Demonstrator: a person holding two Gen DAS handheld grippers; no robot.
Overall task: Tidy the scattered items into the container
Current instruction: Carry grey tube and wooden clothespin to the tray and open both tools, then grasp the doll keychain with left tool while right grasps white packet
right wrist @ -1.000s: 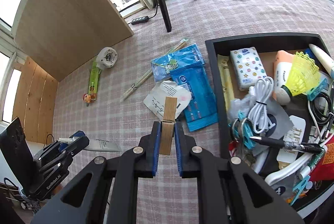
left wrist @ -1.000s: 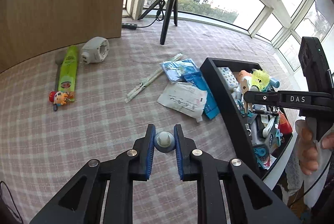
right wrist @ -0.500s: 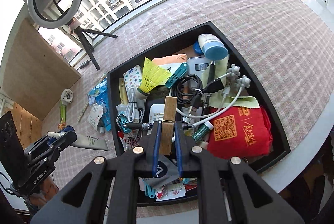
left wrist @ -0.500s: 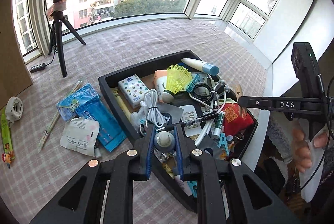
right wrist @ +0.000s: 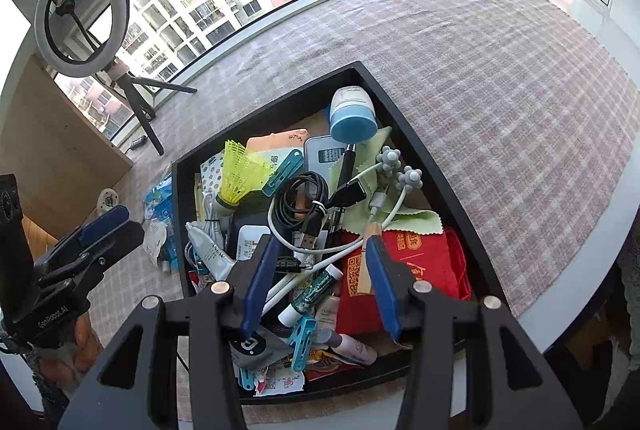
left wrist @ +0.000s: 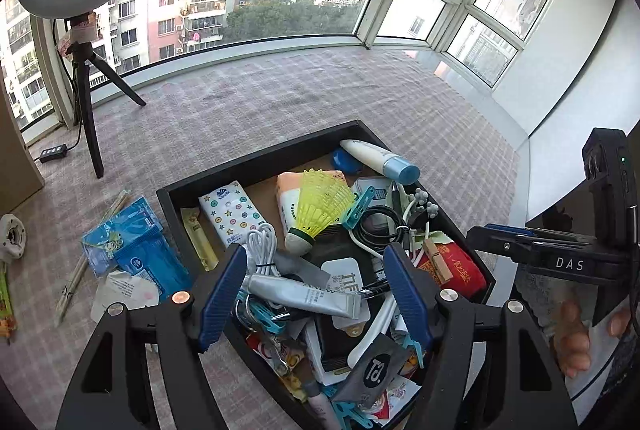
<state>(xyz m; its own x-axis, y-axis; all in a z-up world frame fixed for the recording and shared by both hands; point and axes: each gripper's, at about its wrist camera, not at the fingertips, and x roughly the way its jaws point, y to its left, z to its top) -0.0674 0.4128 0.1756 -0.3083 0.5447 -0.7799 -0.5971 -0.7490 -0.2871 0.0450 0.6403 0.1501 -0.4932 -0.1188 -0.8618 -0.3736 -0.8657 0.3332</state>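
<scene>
The black tray (left wrist: 256,157) (right wrist: 420,149) is crowded with small items. My left gripper (left wrist: 314,294) is open above it, and a grey tube (left wrist: 304,294) lies in the tray between its fingers. My right gripper (right wrist: 320,282) is open above the tray's near end. A wooden clothespin (left wrist: 438,262) (right wrist: 366,270) lies on the red pouch (right wrist: 420,270), close to the right gripper's right finger. Blue packets (left wrist: 136,250), a white sachet (left wrist: 124,294) and chopsticks (left wrist: 76,274) lie on the cloth left of the tray.
A ring light on a tripod (left wrist: 86,101) (right wrist: 132,97) stands at the back left with a power strip (left wrist: 52,153) near it. A white round device (left wrist: 12,238) lies at the far left. The table edge (right wrist: 580,294) runs just right of the tray.
Both grippers opened over the tray. The left let go of the grey tube and the right let go of the wooden clothespin; both now lie in the tray.
</scene>
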